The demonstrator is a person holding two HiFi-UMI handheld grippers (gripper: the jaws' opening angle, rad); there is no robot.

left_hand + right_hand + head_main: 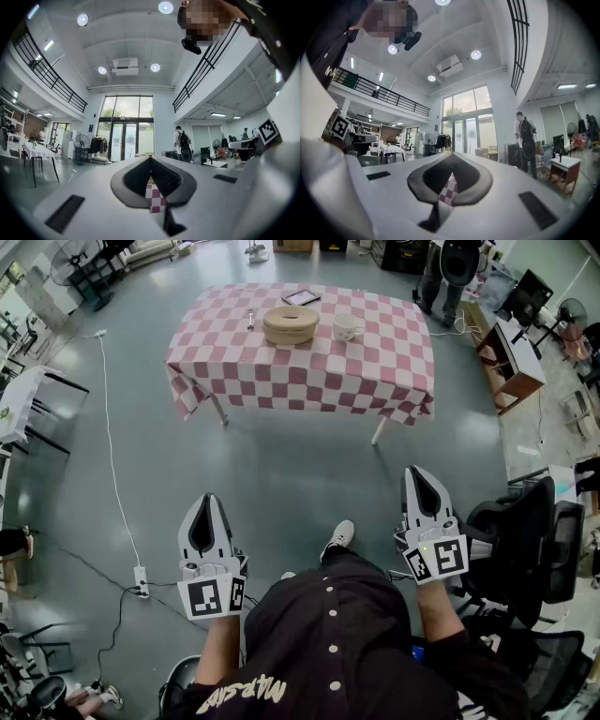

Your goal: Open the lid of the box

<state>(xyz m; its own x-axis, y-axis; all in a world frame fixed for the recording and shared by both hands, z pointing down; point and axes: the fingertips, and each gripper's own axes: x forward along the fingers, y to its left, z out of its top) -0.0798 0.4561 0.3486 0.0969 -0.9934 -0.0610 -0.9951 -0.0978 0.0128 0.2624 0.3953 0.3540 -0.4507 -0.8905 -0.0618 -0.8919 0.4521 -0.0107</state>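
Note:
A round, light wooden box (291, 324) with its lid on sits on the table (375, 381) under a red-and-white checked cloth, far ahead in the head view. Both grippers hang close to my body, well short of the table and pointing toward it. My left gripper (208, 499) has its jaws together with nothing between them, and so does my right gripper (418, 471). In the left gripper view the jaw tips (151, 158) meet, and a strip of checked cloth (155, 198) shows behind them. The right gripper view shows the same closed tips (452, 154).
On the table stand a white cup (347, 327), a tablet (300, 297) and a small utensil (250, 319). A black office chair (525, 540) is at my right. A cable and power strip (141, 579) lie on the floor at left. A person (448, 273) stands beyond the table.

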